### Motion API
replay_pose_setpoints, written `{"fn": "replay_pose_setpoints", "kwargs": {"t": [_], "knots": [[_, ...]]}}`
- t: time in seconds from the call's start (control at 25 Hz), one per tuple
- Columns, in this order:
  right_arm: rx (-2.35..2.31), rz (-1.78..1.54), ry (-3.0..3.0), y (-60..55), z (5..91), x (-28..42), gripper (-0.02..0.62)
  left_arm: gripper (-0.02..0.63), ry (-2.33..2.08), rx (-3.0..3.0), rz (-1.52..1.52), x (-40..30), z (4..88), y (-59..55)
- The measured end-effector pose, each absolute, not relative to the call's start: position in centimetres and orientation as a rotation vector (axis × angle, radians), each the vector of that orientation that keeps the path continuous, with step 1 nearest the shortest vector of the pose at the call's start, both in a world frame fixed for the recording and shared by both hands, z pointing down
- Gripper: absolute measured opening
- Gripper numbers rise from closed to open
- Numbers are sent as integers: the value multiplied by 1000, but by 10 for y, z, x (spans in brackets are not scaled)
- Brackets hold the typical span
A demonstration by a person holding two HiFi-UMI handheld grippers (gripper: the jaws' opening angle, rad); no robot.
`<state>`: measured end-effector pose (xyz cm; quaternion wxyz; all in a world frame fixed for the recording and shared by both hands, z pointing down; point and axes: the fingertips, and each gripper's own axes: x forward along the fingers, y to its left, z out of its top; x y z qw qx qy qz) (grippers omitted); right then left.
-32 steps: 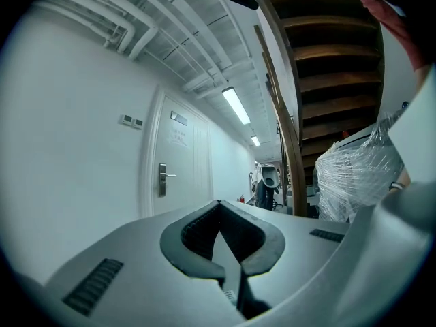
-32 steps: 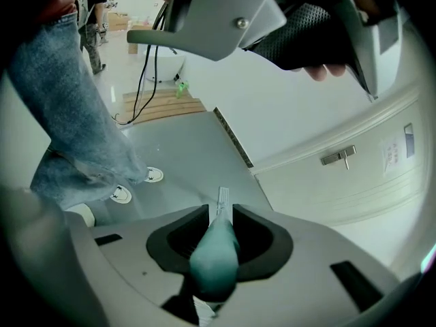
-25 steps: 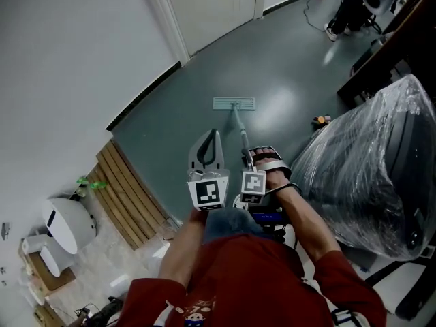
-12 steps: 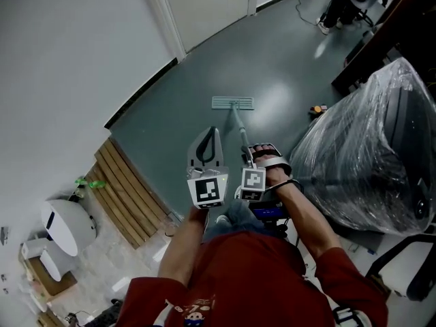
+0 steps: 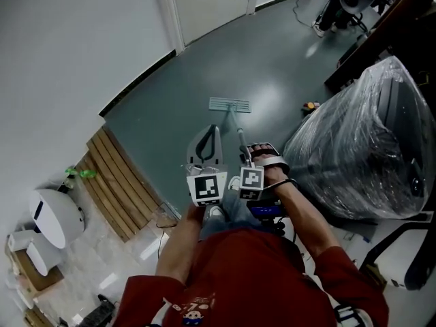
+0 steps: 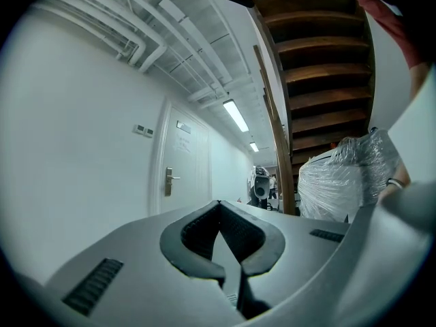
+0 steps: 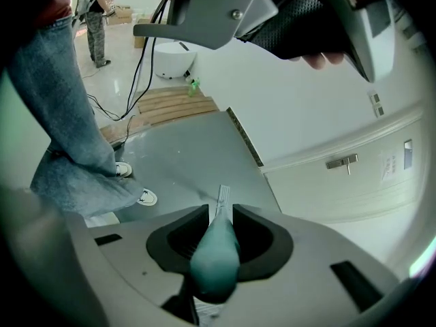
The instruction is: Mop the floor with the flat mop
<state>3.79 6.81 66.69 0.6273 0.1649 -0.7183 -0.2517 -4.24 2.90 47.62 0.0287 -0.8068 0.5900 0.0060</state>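
Grey-green floor is seen from above, bounded by a white wall with dark skirting along its left edge and a white door at the far edge. Over on the right edge a big plastic-wrapped bundle is parked. By the near left corner a panel of wooden slats is laid where the floor gives way to pale tiles.

So, the flat mop: its mop head is laid flat on the floor, roughly mid-floor, between the skirting and the bundle and well apart from both. The pole is angled up and back from the head to the right gripper. In the right gripper view the teal handle is pinched between the two jaws, with the dark pads pressed on either side of it. The mop head can be made out small past the jaw tips. A hand is wrapped round that gripper in the head view.

The left gripper is held just beside the pole, on its left. Its jaws are brought together at the tips, with only a bowed gap left between the pads, and nothing is caught in there. A white shoe and a jeans leg are picked up at the near edge in the right gripper view.
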Motion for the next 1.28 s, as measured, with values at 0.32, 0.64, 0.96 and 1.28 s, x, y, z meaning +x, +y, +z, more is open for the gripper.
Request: {"fn": "replay_pose_setpoints", "kwargs": {"t": [0.32,0.64,0.96,1.28], "knots": [[383,-565,-1632,127,663,35,117,15,1813,-2514,80,-46,473,83],[391,-555,-1646,177,662,50,117,15,1808,-2559,39,-21,489,126],[397,-553,-1671,207,662,80,117,15,1804,-2535,-60,12,490,164],[397,-565,-1702,257,664,118,117,14,1805,-2514,-71,57,484,209]]}}
